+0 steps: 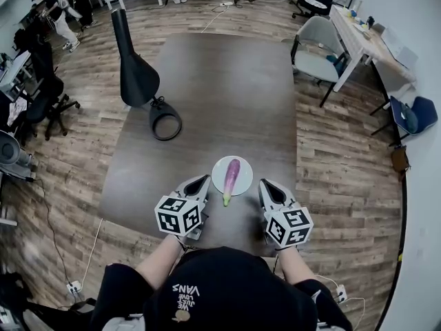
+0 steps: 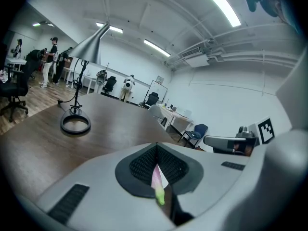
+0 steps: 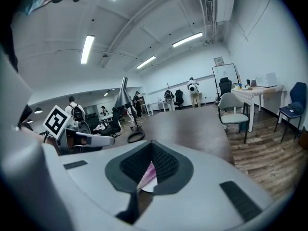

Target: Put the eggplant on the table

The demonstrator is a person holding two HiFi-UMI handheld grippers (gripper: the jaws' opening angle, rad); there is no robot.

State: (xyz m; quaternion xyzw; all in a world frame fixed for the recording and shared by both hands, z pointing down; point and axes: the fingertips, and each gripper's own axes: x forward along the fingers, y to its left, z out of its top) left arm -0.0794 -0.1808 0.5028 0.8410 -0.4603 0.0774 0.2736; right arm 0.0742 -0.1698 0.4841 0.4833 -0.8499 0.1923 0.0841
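A purple eggplant (image 1: 231, 176) with a green stem lies on a small white plate (image 1: 243, 182) near the front edge of the dark brown table (image 1: 227, 81). My left gripper (image 1: 204, 179) sits just left of the plate, shut and holding nothing. On the plate's right side is my right gripper (image 1: 265, 184), also shut and empty. In the left gripper view the eggplant (image 2: 158, 182) shows only as a sliver through the slit between the closed jaws. The right gripper view gives the same narrow glimpse of the eggplant (image 3: 148, 172) and plate (image 3: 151, 185).
A black desk lamp (image 1: 136, 71) with a ring base (image 1: 165, 123) stands on the table's left side. A grey chair (image 1: 315, 55) and a white desk (image 1: 365, 43) are at the back right. Office chairs (image 1: 41, 95) and people stand at the far left.
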